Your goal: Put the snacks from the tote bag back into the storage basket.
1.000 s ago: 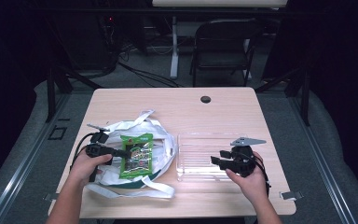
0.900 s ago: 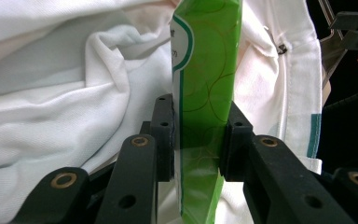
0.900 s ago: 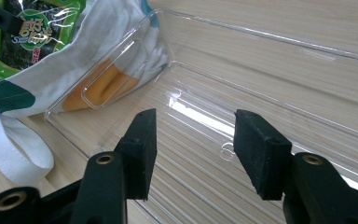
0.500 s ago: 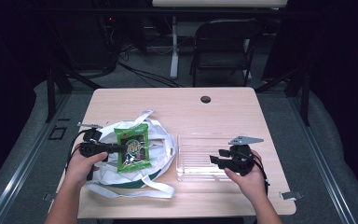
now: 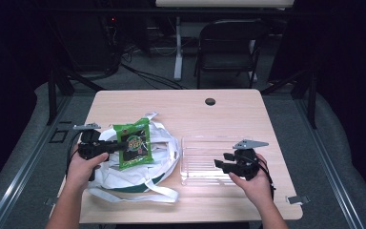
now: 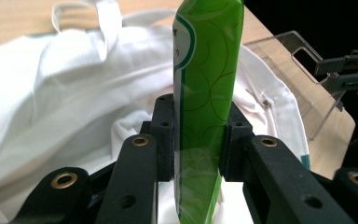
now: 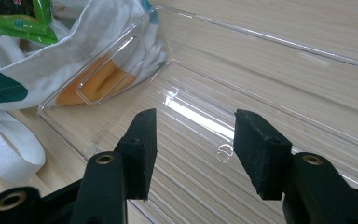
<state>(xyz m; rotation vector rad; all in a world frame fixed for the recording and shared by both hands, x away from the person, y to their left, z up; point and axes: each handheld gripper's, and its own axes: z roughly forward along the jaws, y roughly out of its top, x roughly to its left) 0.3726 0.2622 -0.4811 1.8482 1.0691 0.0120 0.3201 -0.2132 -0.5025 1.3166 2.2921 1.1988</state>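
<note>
Pinching the green packet (image 6: 207, 93), left tongs (image 6: 198, 140) hold it upright.

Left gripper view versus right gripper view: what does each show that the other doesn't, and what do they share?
The left gripper view alone shows the left tongs shut on the edge of the green snack packet, with the right tongs farther off at the right edge.

The right gripper view alone shows the right tongs open, holding nothing, above the floor of the clear plastic tray, and an orange patch seen through the tray's end wall.

Both show the white cloth bag, the packet, the tray and the wooden table.
</note>
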